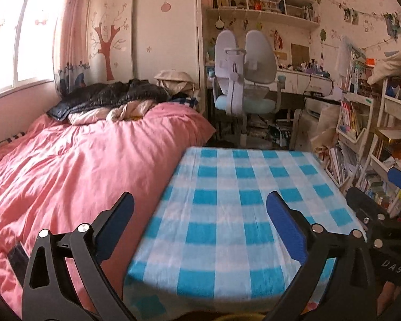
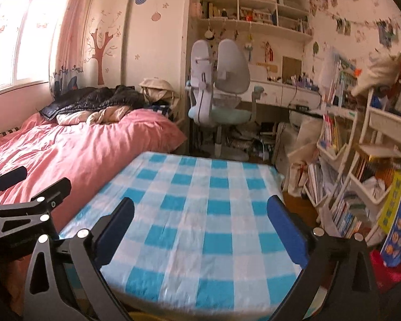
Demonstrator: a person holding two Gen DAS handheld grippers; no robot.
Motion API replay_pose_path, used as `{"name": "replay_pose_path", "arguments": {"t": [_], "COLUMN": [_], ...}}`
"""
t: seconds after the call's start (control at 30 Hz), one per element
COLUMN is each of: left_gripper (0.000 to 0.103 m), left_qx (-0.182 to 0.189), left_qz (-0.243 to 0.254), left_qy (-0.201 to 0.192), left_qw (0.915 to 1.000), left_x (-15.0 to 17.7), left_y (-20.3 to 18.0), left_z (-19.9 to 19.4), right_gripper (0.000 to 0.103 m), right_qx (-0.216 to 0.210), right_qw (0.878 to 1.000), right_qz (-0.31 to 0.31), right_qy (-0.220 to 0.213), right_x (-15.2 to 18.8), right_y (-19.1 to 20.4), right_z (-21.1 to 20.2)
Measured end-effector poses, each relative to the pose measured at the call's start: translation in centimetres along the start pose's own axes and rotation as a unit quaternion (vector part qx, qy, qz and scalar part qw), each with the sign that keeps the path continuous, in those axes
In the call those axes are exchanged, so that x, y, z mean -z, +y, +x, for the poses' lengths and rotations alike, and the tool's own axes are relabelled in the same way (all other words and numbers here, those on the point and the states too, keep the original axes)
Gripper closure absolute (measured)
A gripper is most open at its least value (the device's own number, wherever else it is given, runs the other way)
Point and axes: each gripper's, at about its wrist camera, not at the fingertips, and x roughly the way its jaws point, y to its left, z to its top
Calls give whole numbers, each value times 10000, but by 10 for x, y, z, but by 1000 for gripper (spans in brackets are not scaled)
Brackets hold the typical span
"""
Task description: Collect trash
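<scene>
A small table with a blue and white checked cloth [image 1: 227, 200] stands in front of me; it also shows in the right wrist view [image 2: 195, 214]. No trash shows on it. My left gripper [image 1: 200, 208] is open and empty above the table's near left part. My right gripper [image 2: 200, 211] is open and empty above the near part of the table. The right gripper shows at the right edge of the left wrist view [image 1: 382, 214], and the left gripper at the left edge of the right wrist view [image 2: 26, 200].
A bed with a pink duvet [image 1: 66, 174] lies to the left, with a dark jacket [image 1: 107, 96] at its head. A white desk chair [image 1: 243, 80] and a desk stand beyond the table. Book racks [image 2: 361, 174] crowd the right side.
</scene>
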Motion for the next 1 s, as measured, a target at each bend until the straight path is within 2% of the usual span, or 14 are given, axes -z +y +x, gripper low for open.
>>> {"name": "replay_pose_path", "arguments": {"t": [0.2, 0.4, 0.5, 0.83, 1.0], "left_gripper": [7, 7, 7, 7, 7], "left_qx": [-45, -41, -10, -14, 33], "left_qz": [-81, -38, -26, 153, 48], "left_qy": [-151, -151, -207, -358, -340], "left_qw": [9998, 9999, 9998, 9992, 9994], "left_x": [-25, -40, -47, -60, -61], "left_y": [0, -8, -12, -24, -24], "left_z": [23, 52, 61, 80, 82], "right_gripper": [8, 8, 8, 7, 7], "right_qx": [102, 120, 202, 349, 370], "right_qw": [9999, 9996, 9995, 9982, 9981], "right_qz": [-25, 246, 242, 429, 411], "right_qy": [-102, 47, -82, -214, -257], "right_x": [-14, -13, -19, -28, -29], "right_y": [-8, -18, -20, -27, -28], "right_z": [20, 46, 51, 68, 69]}}
